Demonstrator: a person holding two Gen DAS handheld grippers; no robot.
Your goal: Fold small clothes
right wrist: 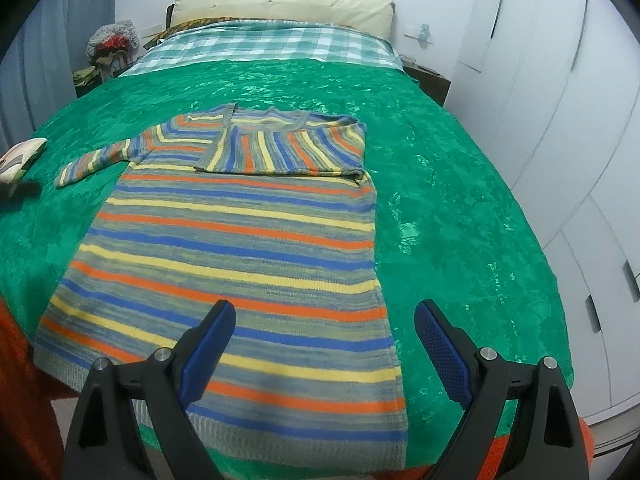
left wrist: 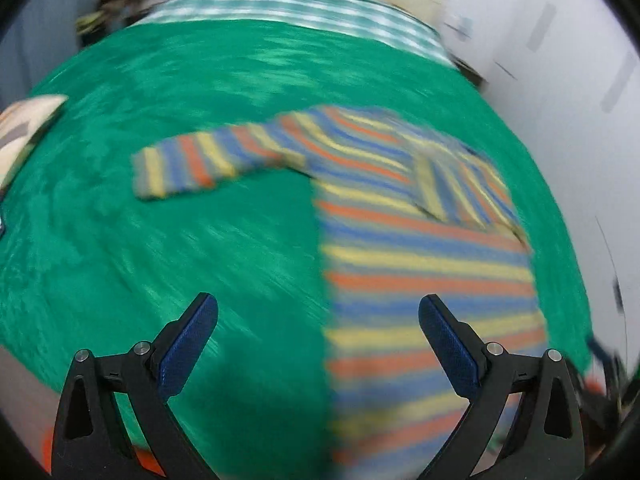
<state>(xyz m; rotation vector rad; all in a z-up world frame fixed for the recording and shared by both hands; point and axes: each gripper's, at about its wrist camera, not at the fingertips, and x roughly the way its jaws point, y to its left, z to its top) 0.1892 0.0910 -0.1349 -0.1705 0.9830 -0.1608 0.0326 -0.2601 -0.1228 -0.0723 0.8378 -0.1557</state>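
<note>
Your right gripper point(right wrist: 324, 354) has its jaws spread wide with nothing between them, hanging over the near hem of the striped sweater point(right wrist: 240, 248). The sweater lies flat on the green bedspread point(right wrist: 460, 200), stretching away ahead of that tool; its right sleeve is folded across the chest, and its left sleeve point(right wrist: 96, 158) sticks out to the far left. Your left gripper point(left wrist: 318, 344) is also wide open and empty, above the bedspread, with the sweater's left edge just under its right finger. That view is blurred. A checked blanket point(right wrist: 272, 46) lies at the bed's far end.
</note>
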